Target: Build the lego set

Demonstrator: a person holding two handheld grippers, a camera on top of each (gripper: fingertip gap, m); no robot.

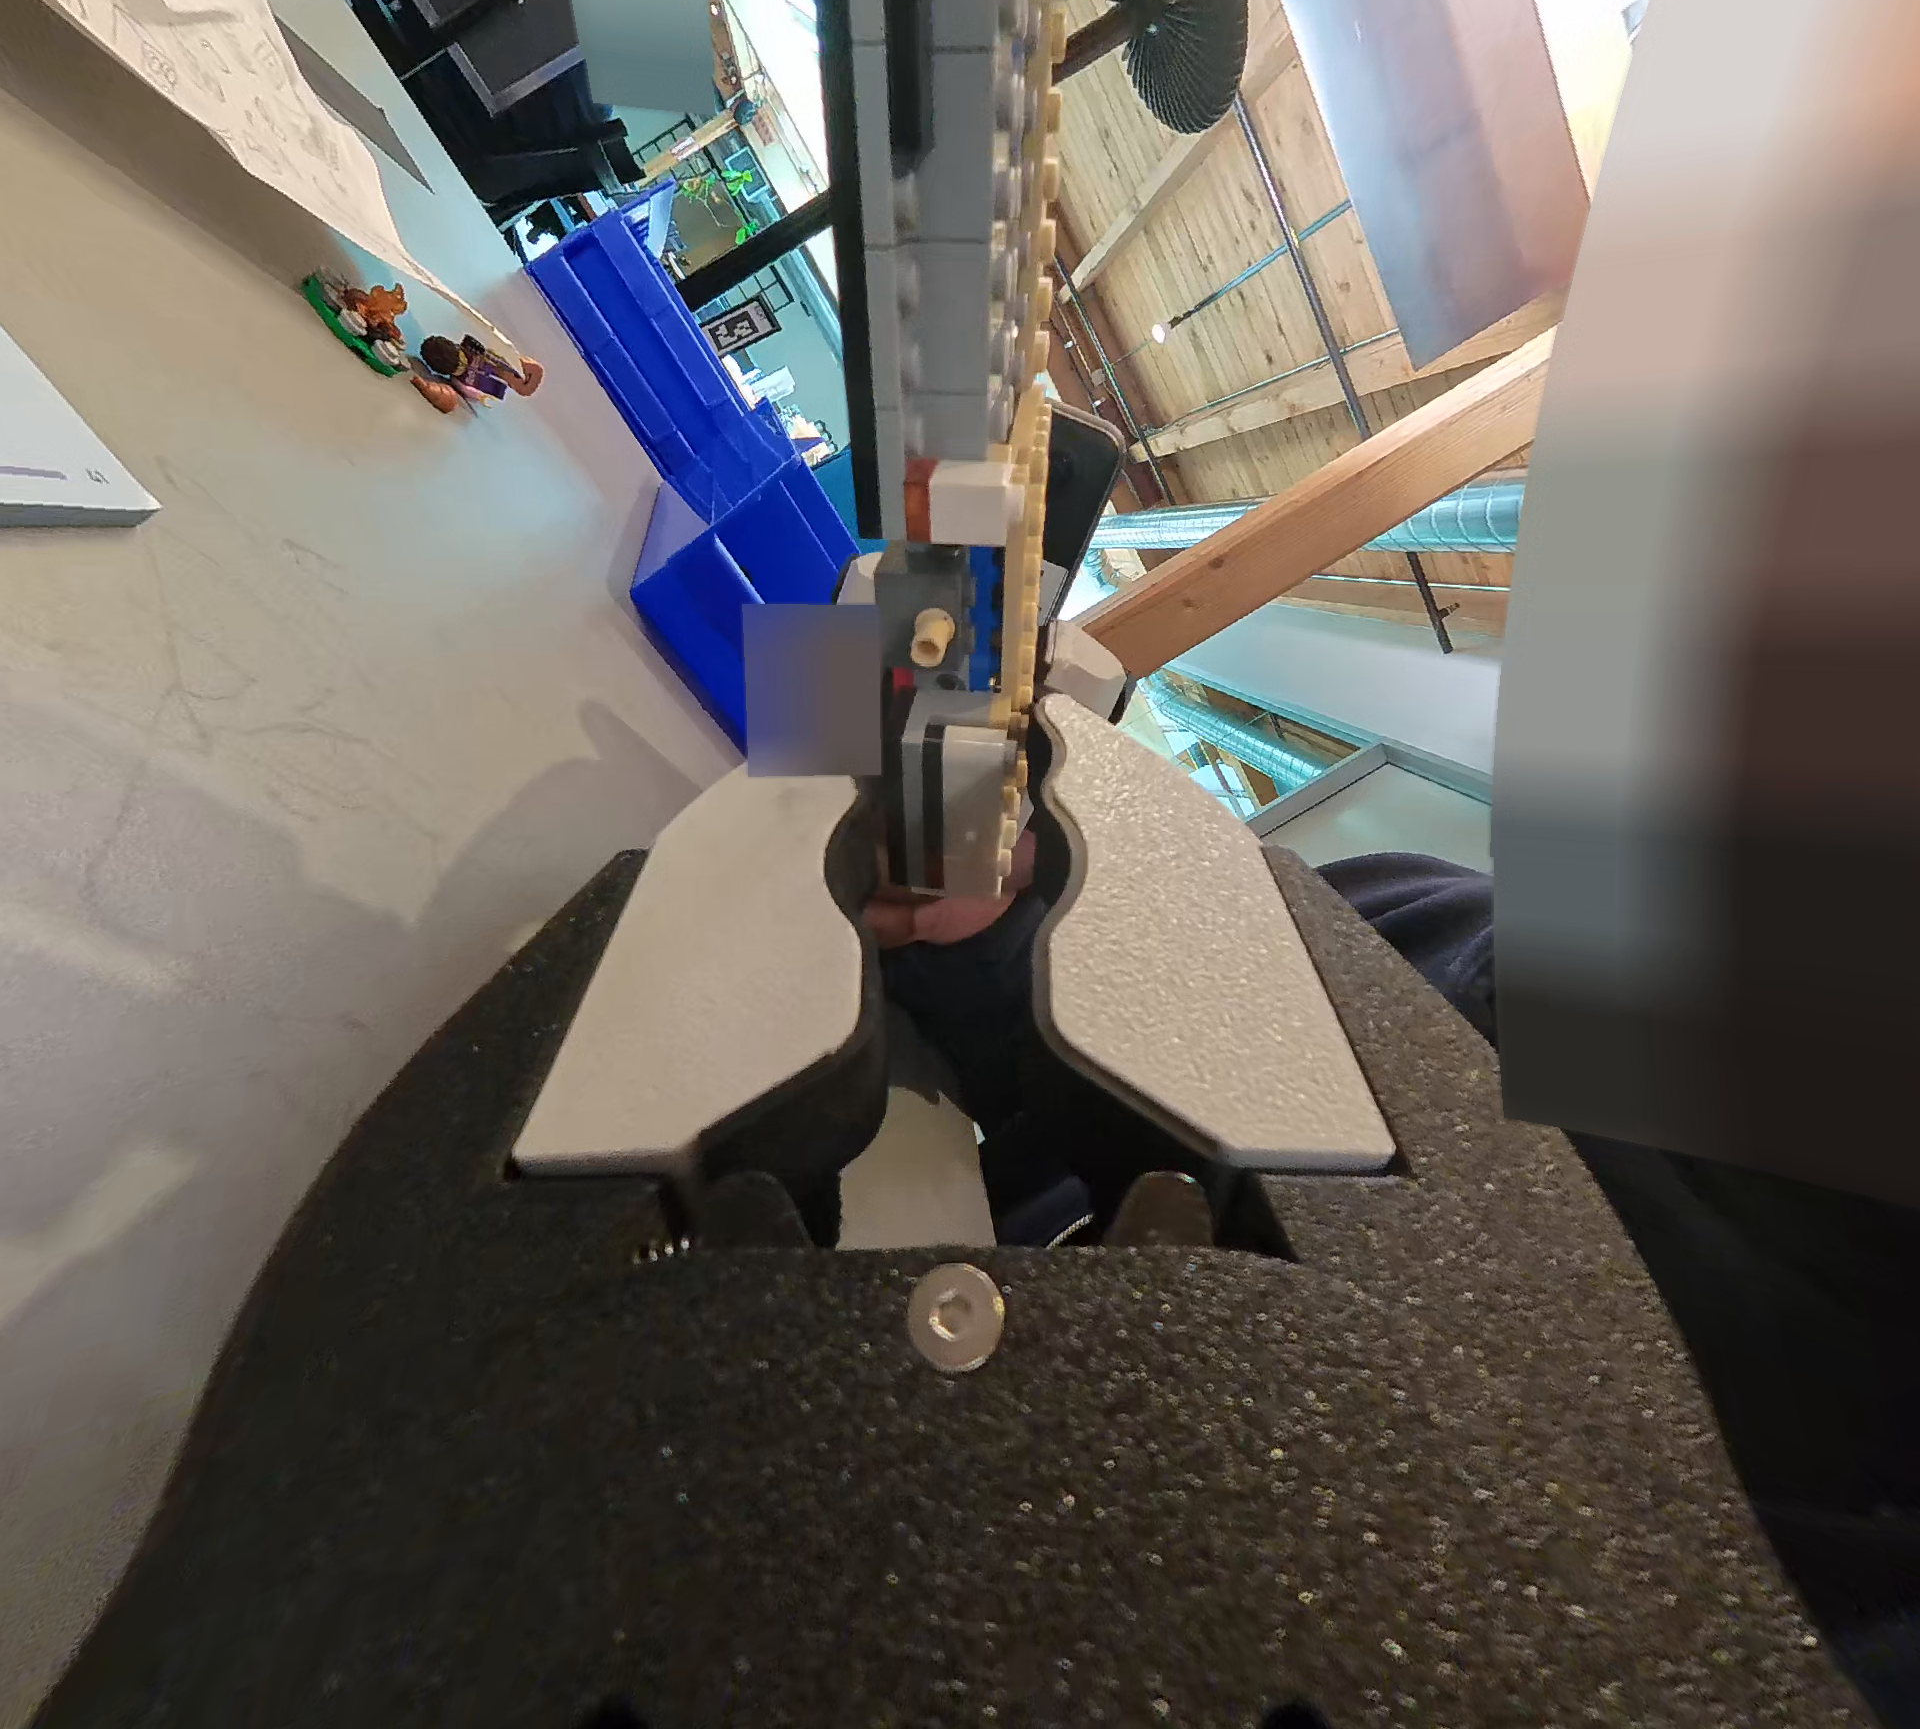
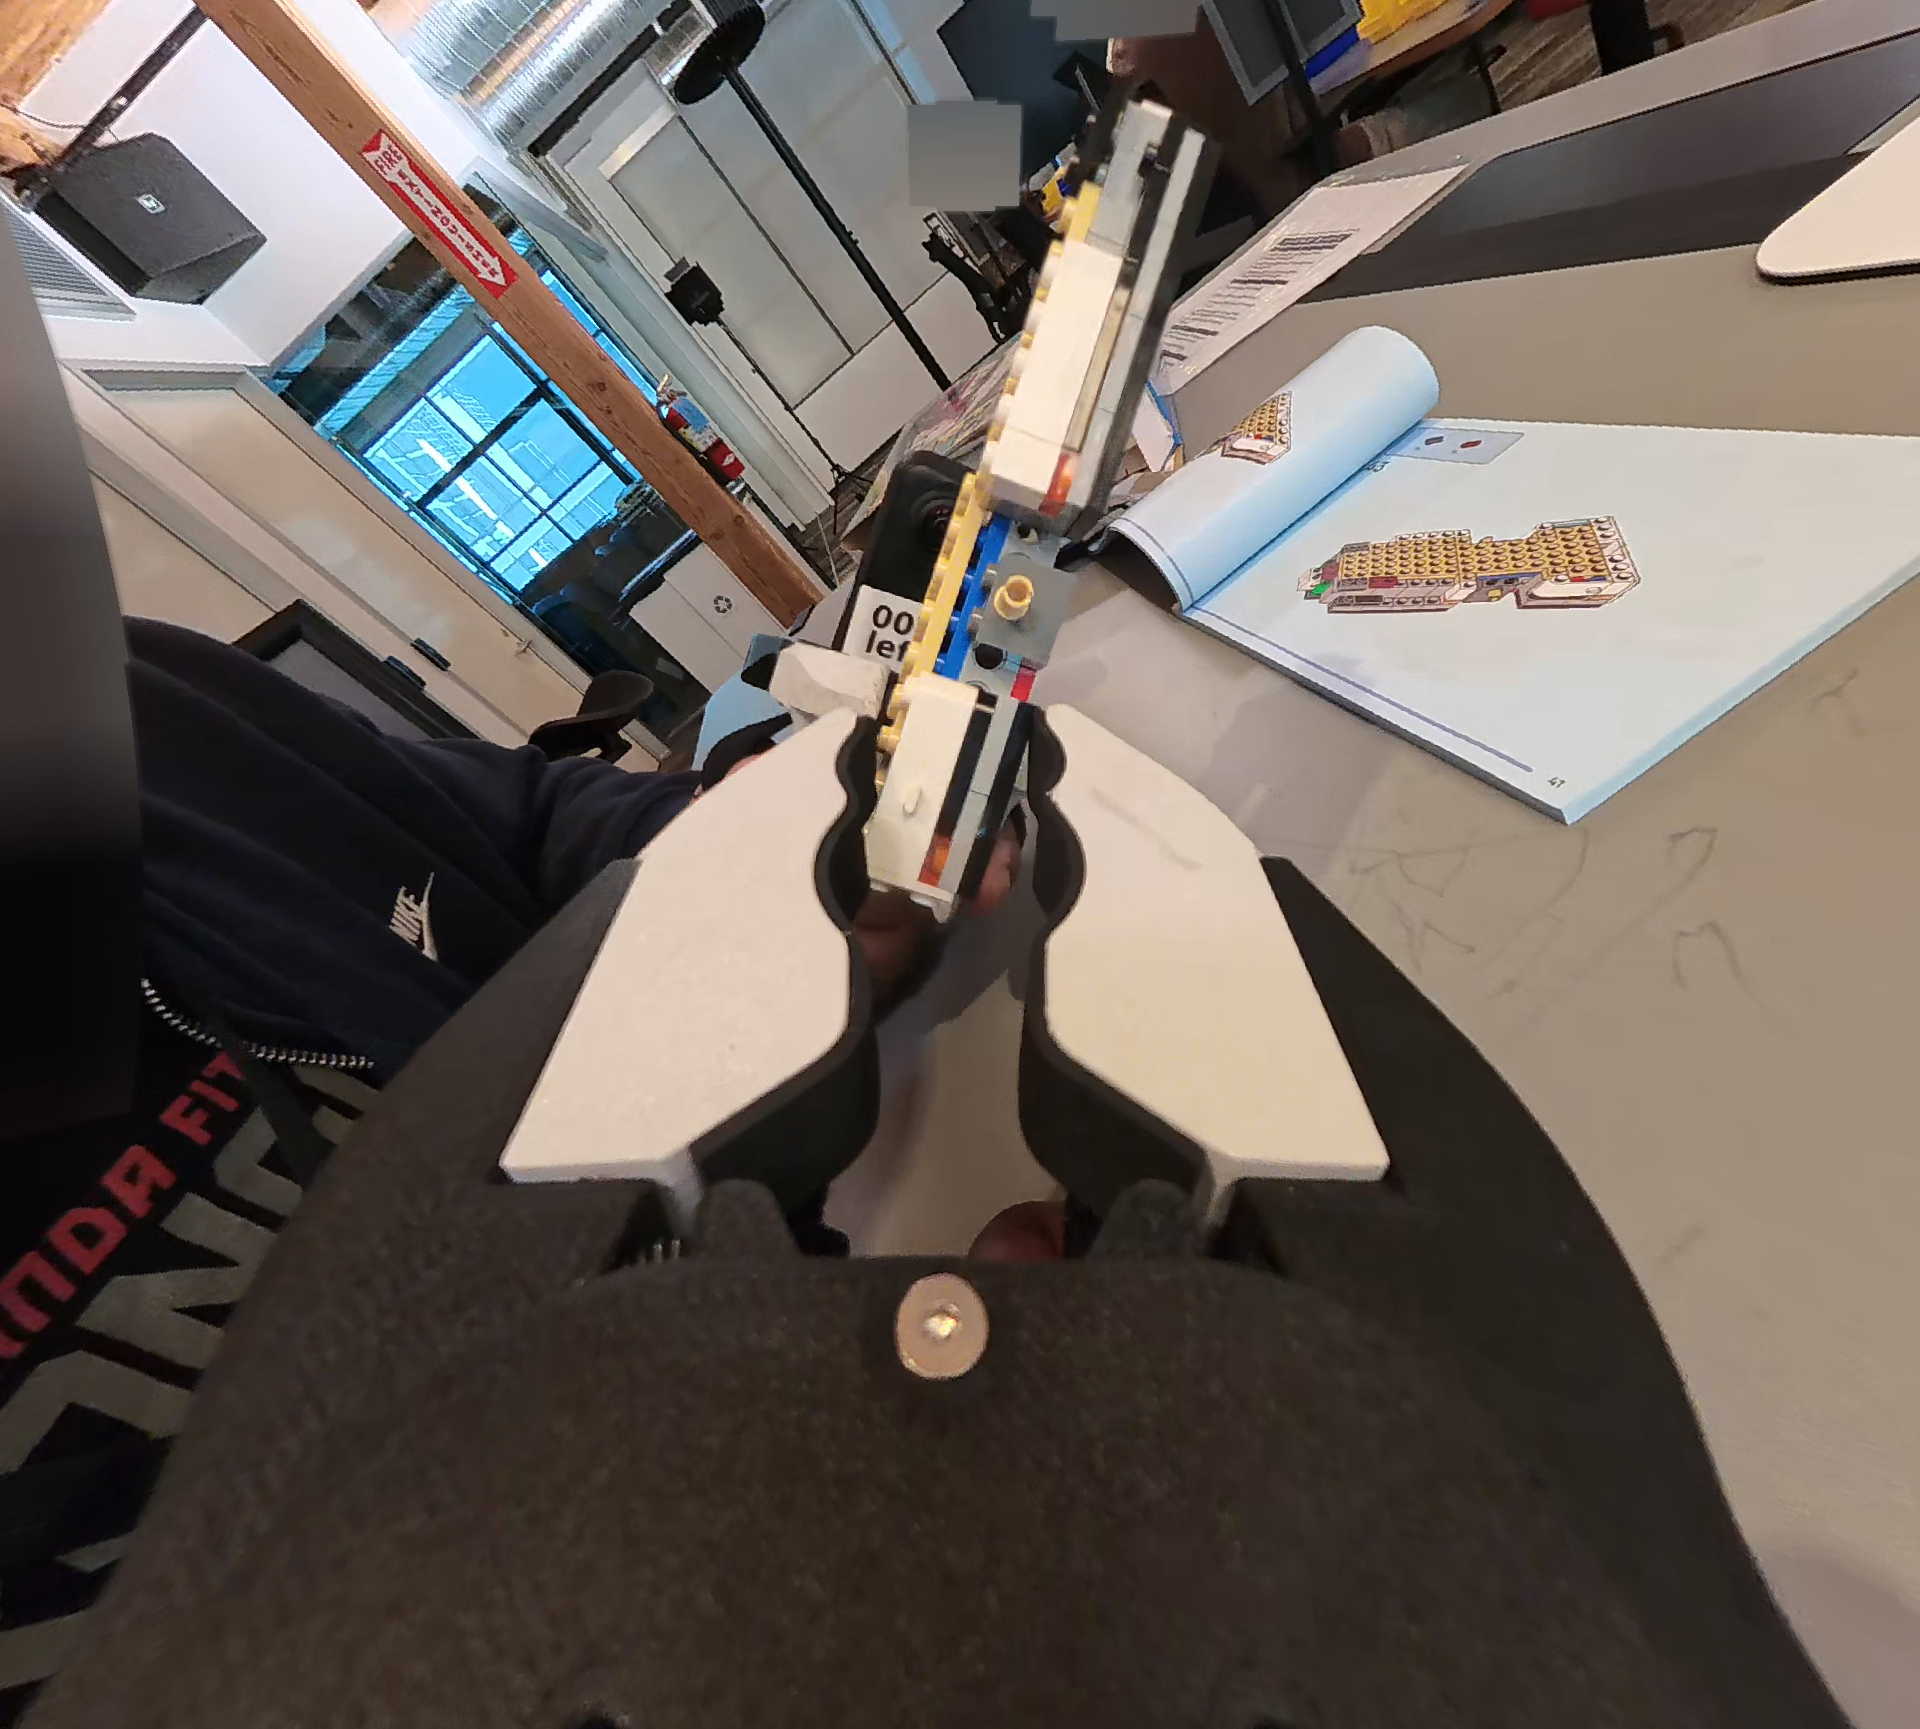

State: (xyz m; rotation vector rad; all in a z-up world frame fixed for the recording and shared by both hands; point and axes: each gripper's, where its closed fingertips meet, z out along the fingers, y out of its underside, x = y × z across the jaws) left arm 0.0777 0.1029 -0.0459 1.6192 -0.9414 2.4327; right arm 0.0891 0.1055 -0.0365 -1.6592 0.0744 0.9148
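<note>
Left tongs [image 1: 951, 796]: I have them closed edge-on over one end of the long grey, tan and white toy-brick model [image 1: 940, 308], lifted clear of the grey surface [image 1: 312, 744].

Right tongs [image 2: 951, 796]: closed on the same model [image 2: 1081, 349], probably to steady it between two grips.

Right of these, flat on the surface: open pale-blue instruction booklet [image 2: 1558, 671], likely kept in sight for reference.
</note>
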